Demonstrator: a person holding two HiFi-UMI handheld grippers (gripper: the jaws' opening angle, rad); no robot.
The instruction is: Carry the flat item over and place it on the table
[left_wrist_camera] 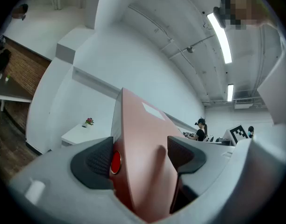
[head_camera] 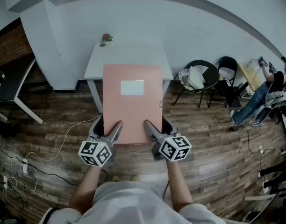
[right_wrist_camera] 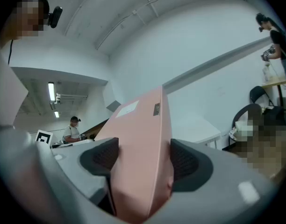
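A white tabletop [head_camera: 129, 55] stands ahead of me against the pale wall. A small pot of flowers [head_camera: 106, 38] sits at its far left corner. Its legs rest on a wooden plank floor [head_camera: 213, 143], where I stand too. Off the tabletop's left edge, a thin white cable [head_camera: 64, 139] trails across the floor to a power strip [head_camera: 25, 166], and a dark desk [head_camera: 10, 80] stands further left. Off the right edge, a round black chair [head_camera: 212, 78] and a second black chair [head_camera: 226, 66] stand on the floor.

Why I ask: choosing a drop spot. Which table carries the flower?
The white table ahead, flower at its far left corner, not the dark desk at the left.
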